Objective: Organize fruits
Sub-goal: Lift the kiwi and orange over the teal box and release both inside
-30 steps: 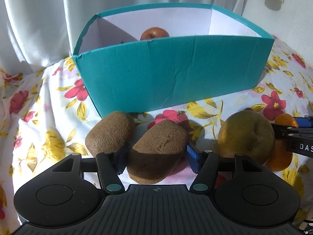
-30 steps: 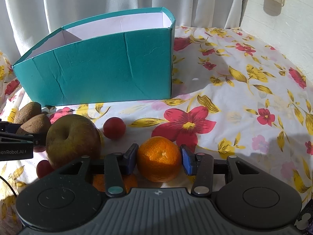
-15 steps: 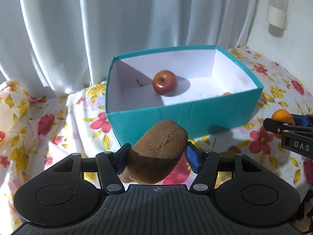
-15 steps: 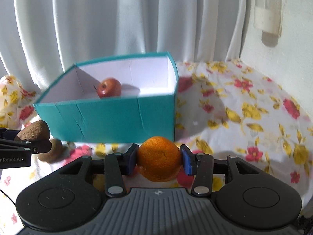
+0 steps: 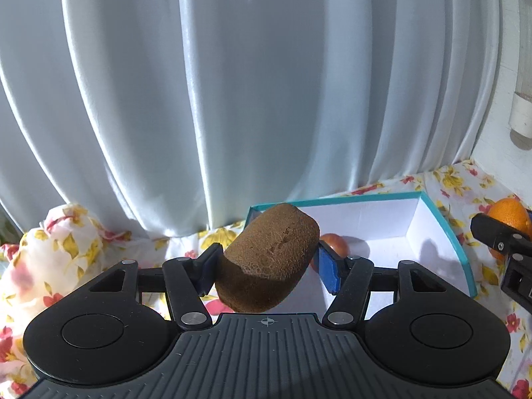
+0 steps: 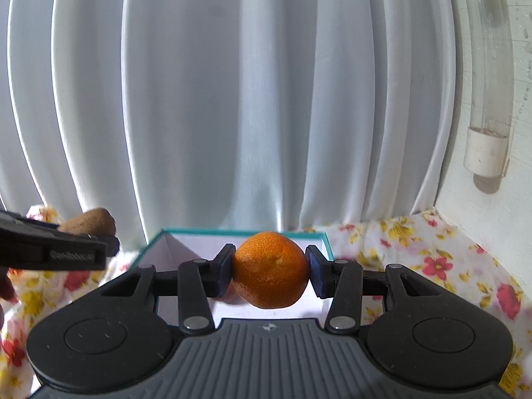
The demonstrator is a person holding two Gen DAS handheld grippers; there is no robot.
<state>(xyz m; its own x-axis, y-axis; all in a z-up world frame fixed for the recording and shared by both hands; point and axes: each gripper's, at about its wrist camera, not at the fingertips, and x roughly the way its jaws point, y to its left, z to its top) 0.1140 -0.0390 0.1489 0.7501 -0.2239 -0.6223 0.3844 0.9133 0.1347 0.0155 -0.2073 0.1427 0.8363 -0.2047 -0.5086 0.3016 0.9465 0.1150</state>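
My left gripper [image 5: 267, 261] is shut on a brown kiwi [image 5: 267, 256] and holds it high above the near edge of the teal box [image 5: 445, 229]. A red apple [image 5: 334, 242] lies inside the box, partly hidden by the kiwi and the right finger. My right gripper [image 6: 270, 271] is shut on an orange mandarin [image 6: 270, 269] and holds it above the same box [image 6: 166, 236]. The left gripper with its kiwi [image 6: 91, 221] shows at the left of the right wrist view. The right gripper with its mandarin [image 5: 508, 212] shows at the right edge of the left wrist view.
The box has a white inside [image 5: 382, 219] and stands on a floral tablecloth [image 6: 432, 259]. White curtains [image 5: 232, 83] hang right behind it. A white wall with a clear tube fixture [image 6: 488, 99] is at the right. Bunched floral cloth [image 5: 60, 232] lies at the left.
Both grippers have risen and tilted up with their fruit held; the box now sits lower and closer under them, and the curtain fills most of each view.
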